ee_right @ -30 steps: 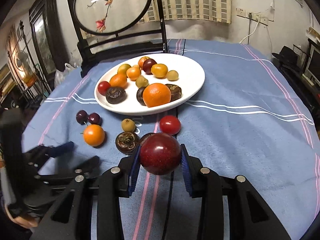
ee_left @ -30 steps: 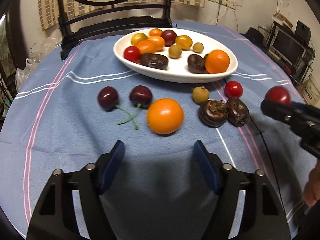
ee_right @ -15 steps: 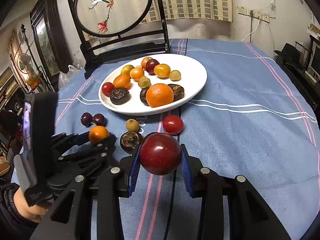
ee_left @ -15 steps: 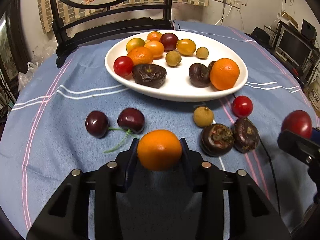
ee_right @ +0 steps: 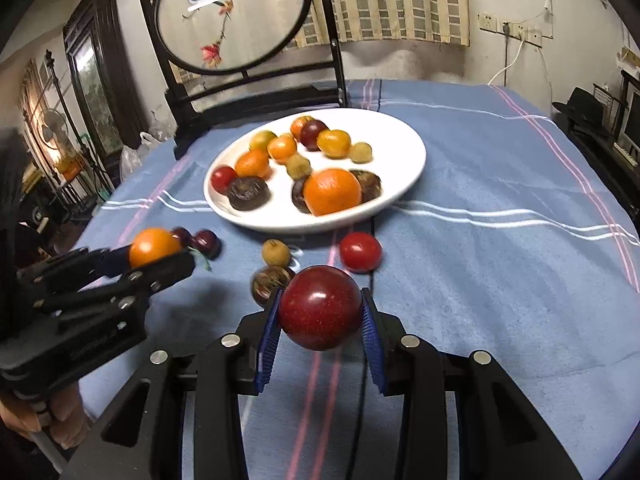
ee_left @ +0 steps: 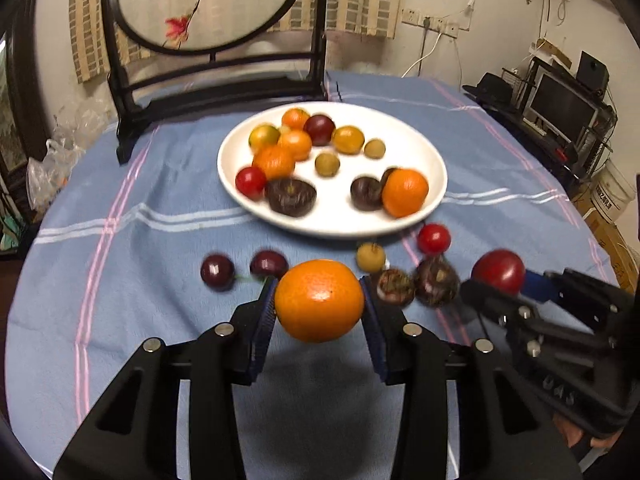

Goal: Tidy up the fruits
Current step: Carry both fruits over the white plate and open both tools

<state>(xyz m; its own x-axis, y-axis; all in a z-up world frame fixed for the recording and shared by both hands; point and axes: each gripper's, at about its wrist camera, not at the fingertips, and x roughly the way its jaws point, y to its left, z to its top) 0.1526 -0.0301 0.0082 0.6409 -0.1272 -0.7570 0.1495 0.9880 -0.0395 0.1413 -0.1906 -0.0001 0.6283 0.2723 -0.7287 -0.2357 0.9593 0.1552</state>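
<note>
My left gripper point(ee_left: 319, 303) is shut on an orange point(ee_left: 319, 300) and holds it above the blue cloth. My right gripper point(ee_right: 320, 312) is shut on a dark red plum point(ee_right: 320, 307), also off the table. A white plate point(ee_left: 430, 160) with several fruits stands beyond both. Loose on the cloth lie two dark cherries point(ee_left: 218, 272), a small tan longan point(ee_left: 371, 257), a red cherry tomato point(ee_left: 434, 239) and two dark brown mangosteens point(ee_left: 436, 282). In the right wrist view the left gripper point(ee_right: 160, 254) with the orange point(ee_right: 154, 246) is at the left.
A dark wooden stand with a round embroidered screen point(ee_left: 208, 4) rises behind the plate. A black cable point(ee_right: 362, 380) runs across the blue tablecloth point(ee_right: 500, 280) under my right gripper. A hand point(ee_right: 48, 412) grips the left tool's handle at lower left.
My left gripper closed on the orange that lay on the cloth and lifted it off. The right gripper stayed put, still holding the plum.
</note>
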